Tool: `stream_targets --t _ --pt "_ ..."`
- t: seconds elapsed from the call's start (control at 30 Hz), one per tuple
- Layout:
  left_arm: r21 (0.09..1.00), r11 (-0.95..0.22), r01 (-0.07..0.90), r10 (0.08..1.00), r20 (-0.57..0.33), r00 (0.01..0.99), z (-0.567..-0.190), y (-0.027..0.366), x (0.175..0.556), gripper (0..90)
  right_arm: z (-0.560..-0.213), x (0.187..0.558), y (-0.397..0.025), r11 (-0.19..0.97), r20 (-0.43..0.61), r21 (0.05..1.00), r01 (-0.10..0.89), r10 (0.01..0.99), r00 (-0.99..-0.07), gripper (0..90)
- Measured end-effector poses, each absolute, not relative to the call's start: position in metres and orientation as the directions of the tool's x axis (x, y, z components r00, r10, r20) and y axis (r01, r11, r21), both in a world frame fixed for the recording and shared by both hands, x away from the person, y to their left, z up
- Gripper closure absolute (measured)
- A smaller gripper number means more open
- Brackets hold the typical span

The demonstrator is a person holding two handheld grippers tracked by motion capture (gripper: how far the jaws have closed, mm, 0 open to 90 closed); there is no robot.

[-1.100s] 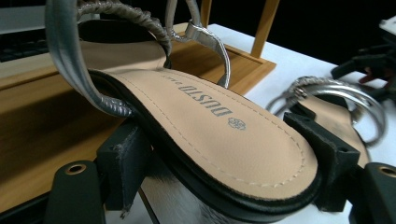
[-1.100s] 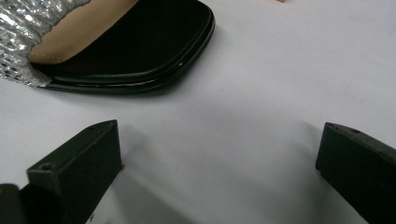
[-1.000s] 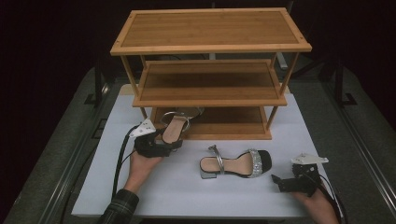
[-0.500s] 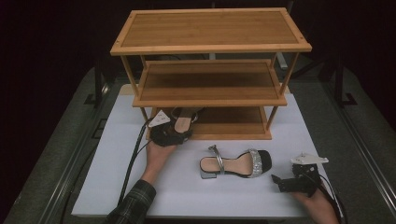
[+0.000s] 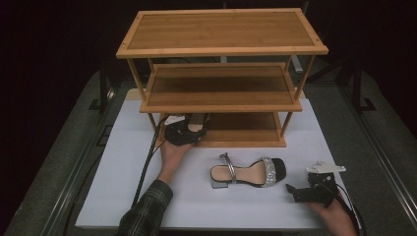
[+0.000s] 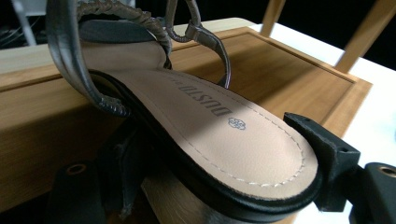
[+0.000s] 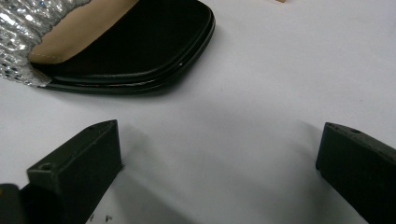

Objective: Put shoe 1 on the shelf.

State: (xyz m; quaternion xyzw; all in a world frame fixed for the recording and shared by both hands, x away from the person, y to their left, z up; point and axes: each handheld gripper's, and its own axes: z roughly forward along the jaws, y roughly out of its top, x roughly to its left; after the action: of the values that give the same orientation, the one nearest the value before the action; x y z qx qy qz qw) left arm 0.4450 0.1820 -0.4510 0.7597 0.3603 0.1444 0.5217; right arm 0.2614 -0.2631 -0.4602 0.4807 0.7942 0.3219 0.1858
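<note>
Your left gripper (image 5: 189,129) is clenching a sandal (image 6: 219,140) at the rack's bottom shelf (image 5: 246,129), left of centre; your right gripper (image 5: 301,191), lower right, is gaping empty beside the second sandal (image 5: 248,171).

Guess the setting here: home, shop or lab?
Probably a lab data-collection rig, not a home: a bamboo shoe rack staged on a white-covered table, dark surroundings, and a person working with a cabled handheld tool in each hand.

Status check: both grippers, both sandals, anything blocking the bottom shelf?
Left gripper shut on sandal at bottom shelf. Right gripper open, beside second sandal on table. Shelf clear ahead.
</note>
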Motion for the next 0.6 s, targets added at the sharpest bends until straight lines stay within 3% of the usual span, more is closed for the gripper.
stream_targets --t 0.4,0.5,0.6 --pt "0.864 -0.215 0.456 0.709 -0.183 0.681 -0.4524 0.1804 0.4517 24.7 -0.4602 0.2614 -0.2631 0.331 0.013 0.69 0.644 0.883 -0.469 0.0" --pt "0.838 -0.253 0.484 0.708 -0.181 0.683 -0.4524 0.1835 0.448 16.7 -0.4602 0.2614 -0.2631 0.332 0.013 0.69 0.643 0.883 -0.469 0.0" --pt "0.856 -0.248 0.455 0.719 -0.152 0.678 -0.4512 0.1881 0.4423 17.1 -0.4601 0.2614 -0.263 0.332 0.013 0.689 0.644 0.883 -0.469 0.0"
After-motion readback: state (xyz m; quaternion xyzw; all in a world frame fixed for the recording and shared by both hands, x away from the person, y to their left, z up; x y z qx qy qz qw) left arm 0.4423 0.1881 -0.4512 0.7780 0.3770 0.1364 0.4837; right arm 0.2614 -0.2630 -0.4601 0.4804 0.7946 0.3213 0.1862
